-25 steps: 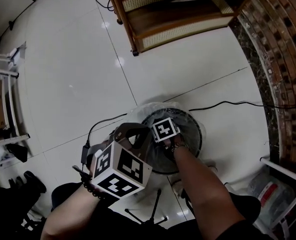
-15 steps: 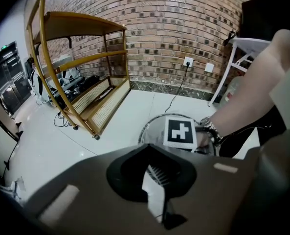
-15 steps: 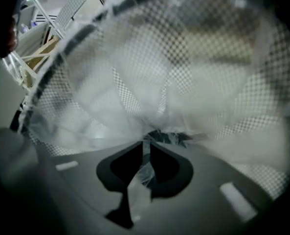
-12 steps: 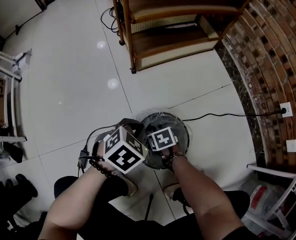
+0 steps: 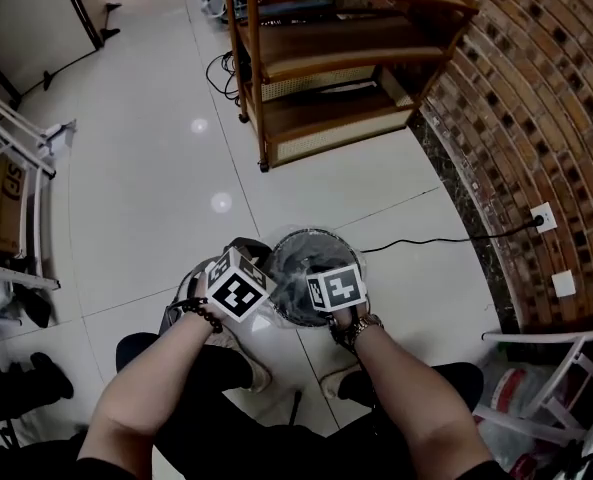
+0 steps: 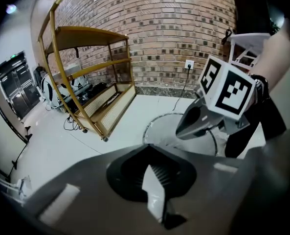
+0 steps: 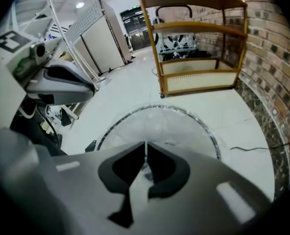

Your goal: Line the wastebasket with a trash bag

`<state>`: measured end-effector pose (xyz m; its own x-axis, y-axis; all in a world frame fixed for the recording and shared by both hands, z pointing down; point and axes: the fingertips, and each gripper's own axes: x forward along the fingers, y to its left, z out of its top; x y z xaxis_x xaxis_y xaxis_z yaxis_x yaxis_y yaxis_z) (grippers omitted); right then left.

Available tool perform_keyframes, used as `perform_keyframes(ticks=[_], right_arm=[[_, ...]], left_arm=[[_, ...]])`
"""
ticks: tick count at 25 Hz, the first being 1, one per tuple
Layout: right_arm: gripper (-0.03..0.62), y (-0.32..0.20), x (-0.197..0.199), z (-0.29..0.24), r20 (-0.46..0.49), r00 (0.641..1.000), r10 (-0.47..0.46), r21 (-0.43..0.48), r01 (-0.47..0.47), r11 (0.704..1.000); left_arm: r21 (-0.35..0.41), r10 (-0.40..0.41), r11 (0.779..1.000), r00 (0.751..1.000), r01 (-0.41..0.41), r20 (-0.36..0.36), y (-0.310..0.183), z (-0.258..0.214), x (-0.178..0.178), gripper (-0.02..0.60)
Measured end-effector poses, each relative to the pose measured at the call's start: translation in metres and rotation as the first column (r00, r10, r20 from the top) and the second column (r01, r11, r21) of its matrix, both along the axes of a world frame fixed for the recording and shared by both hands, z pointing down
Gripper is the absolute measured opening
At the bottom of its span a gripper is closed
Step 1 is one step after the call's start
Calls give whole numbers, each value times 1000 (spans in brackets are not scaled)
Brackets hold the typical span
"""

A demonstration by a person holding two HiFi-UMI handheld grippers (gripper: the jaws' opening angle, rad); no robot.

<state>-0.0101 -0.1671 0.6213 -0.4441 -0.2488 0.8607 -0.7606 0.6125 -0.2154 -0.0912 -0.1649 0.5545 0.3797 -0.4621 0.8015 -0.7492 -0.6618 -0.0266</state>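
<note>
The round dark wastebasket [image 5: 311, 268] stands on the white floor just ahead of the person's feet. A clear trash bag [image 5: 294, 290] is draped over its rim. My left gripper [image 6: 152, 169] hangs over the basket's left rim, shut on a pale fold of the bag [image 6: 154, 195]. My right gripper [image 7: 145, 153] is above the near rim [image 7: 157, 110]. Its jaws have just been closing and now pinch thin bag film [image 7: 144, 173]. Both marker cubes, left [image 5: 238, 286] and right [image 5: 336, 288], sit side by side over the basket.
A wooden shelf unit [image 5: 326, 78] stands beyond the basket and a curved brick wall [image 5: 536, 88] runs along the right. A black cable [image 5: 446, 238] leads to a wall socket [image 5: 543, 216]. White racks stand at the left [image 5: 16, 168] and bottom right [image 5: 556, 368].
The right gripper has lifted from inside the basket to above its rim. The head view has pulled back, so the basket looks smaller. The left gripper stays by the left rim.
</note>
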Motion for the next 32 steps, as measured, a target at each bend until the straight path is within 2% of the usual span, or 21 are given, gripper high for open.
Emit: perform_keyframes(ticks=[6,13,19,26,32], right_arm=[[2,9,18,-42,42,998,41,74,-44,996],[2,24,38,-74,37,997,68,149,-73,986],[2,42,36,-86,55,997,53,190,-63,980],[2,57,31,-104,81,996,35,245,-54,968],[2,63,41,-111,86,994,68,278,-90,956]], left_arm=[[13,26,1000,1000,-25,-12,18,-20,17,3],[10,33,999,998,-32,-54,47,-33,49,3],[41,14,999,996,-11,-87,61,-44,61,3],[66,-10,998,996,16,-89,76,-49,71,3],[79,-22,996,996,29,-85,88,-48,75,2]])
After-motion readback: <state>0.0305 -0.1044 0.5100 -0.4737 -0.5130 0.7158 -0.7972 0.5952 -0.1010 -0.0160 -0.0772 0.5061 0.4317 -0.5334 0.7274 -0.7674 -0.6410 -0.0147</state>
